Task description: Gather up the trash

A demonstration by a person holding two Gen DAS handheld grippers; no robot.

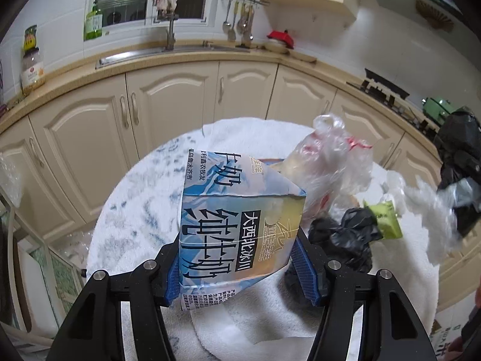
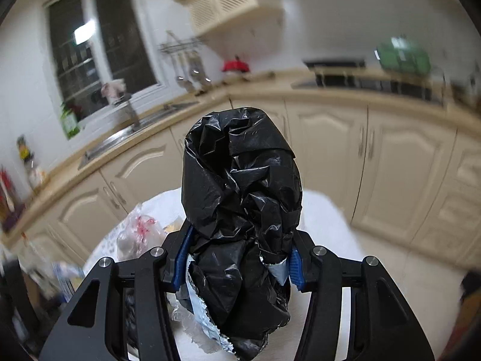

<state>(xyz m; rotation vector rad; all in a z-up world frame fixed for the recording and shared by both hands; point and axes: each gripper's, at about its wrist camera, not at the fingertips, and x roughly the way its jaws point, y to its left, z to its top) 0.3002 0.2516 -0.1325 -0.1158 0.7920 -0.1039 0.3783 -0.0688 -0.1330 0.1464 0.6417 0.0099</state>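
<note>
My left gripper (image 1: 240,266) is shut on a blue and white milk carton (image 1: 237,219) and holds it above a round table with a white cloth (image 1: 138,225). On the table lie a clear plastic bag (image 1: 333,162), a crumpled black bag (image 1: 345,237) and a green packet (image 1: 386,218). My right gripper (image 2: 237,263) is shut on a bunched black trash bag (image 2: 240,186) with silver foil and clear film in it, held above the table; it shows at the right edge of the left wrist view (image 1: 460,162).
Cream kitchen cabinets (image 1: 168,102) and a counter with a sink (image 1: 168,51) run behind the table. A stove (image 1: 381,87) stands on the right counter. Jars (image 1: 31,69) stand at the far left. The clear bag also shows in the right wrist view (image 2: 138,234).
</note>
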